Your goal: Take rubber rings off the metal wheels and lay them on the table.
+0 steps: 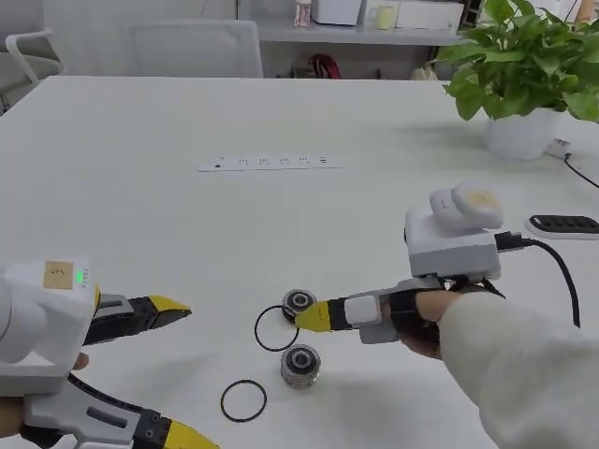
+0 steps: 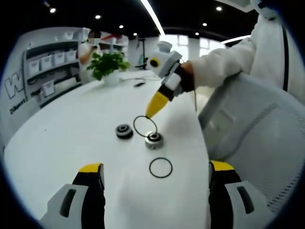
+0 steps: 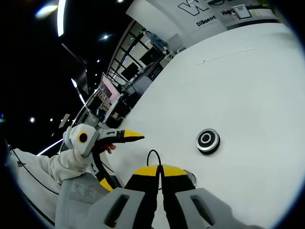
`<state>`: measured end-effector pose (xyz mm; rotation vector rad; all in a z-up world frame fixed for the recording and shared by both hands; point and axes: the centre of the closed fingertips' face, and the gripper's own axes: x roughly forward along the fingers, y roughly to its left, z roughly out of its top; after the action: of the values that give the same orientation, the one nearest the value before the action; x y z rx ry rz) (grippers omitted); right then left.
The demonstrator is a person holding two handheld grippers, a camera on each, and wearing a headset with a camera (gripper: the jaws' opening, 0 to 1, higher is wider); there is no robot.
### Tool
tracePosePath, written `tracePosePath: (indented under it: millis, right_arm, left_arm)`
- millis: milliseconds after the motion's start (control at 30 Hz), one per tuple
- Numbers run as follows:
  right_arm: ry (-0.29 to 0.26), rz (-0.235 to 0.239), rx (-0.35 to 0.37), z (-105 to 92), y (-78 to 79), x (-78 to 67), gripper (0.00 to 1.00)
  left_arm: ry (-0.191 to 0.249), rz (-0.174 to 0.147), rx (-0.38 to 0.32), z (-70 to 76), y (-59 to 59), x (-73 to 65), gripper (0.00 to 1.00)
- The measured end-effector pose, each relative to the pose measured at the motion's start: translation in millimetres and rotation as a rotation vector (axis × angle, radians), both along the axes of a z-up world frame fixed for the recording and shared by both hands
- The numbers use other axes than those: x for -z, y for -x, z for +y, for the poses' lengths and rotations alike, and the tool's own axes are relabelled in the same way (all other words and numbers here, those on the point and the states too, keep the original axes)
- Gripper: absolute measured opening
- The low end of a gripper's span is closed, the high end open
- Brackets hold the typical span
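Note:
Two metal wheels stand on the white table [image 1: 140, 206]: one [image 1: 299, 301] just beyond my right gripper's tip, the other [image 1: 300, 365] closer to me. My right gripper [image 1: 314, 316] is shut on a black rubber ring [image 1: 257, 329], which hangs between the two wheels. In the right gripper view the shut jaws [image 3: 159, 169] pinch the ring [image 3: 150, 156], with a wheel [image 3: 208, 140] ahead. A second ring [image 1: 243, 400] lies flat on the table. My left gripper [image 1: 184, 371] is open at the lower left, holding nothing. In its own view [image 2: 156, 168] it faces the flat ring [image 2: 150, 168].
A white power strip [image 1: 270, 164] lies mid-table. At the right, a potted plant [image 1: 524, 65] stands at the far corner, and a black remote [image 1: 564, 224] and a cable [image 1: 562, 271] lie nearer. Chairs stand beyond the far edge.

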<state>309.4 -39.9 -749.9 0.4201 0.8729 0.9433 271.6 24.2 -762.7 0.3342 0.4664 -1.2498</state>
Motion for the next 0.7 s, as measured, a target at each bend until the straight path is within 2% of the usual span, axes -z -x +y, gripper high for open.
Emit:
tracePosePath:
  millis: [167,700]
  right_arm:
    - [0.029,0.009,-0.044,7.3,9.4,7.0,0.0]
    - [0.094,0.035,-0.14,15.0,21.4,27.4,0.0]
  left_arm:
    - [0.002,0.004,-0.003,0.3,-0.5,0.1,0.92]
    - [0.001,0.011,0.005,-0.5,1.0,1.0,0.91]
